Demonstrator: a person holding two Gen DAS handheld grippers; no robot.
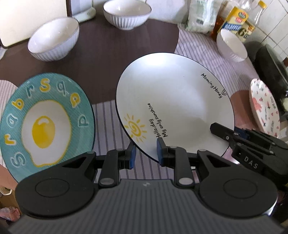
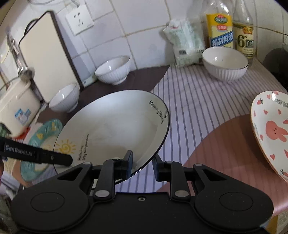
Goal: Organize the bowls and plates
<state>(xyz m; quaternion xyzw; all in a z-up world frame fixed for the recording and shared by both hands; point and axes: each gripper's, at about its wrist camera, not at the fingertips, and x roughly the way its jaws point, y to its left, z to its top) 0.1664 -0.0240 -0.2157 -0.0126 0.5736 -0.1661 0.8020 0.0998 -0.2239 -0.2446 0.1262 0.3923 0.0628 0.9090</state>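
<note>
A white plate with a sun drawing [image 1: 176, 108] is tilted, lifted off the striped cloth. My left gripper [image 1: 146, 155] straddles its near rim, one pad above and one below. My right gripper [image 2: 143, 166] straddles its right rim and shows in the left wrist view [image 1: 226, 132]. The same plate fills the middle of the right wrist view [image 2: 115, 129]. A teal egg plate [image 1: 45, 124] lies to the left. A pink rabbit plate [image 2: 271, 133] lies to the right. Three white ribbed bowls [image 1: 54, 38] [image 1: 126, 13] [image 2: 225, 63] stand behind.
A cutting board [image 2: 48, 57] leans on the tiled wall. Bottles [image 2: 243, 34] and a white bag [image 2: 185, 43] stand at the back corner. A rice cooker [image 2: 16, 109] is at the left. A dark appliance [image 1: 270, 68] sits at the right.
</note>
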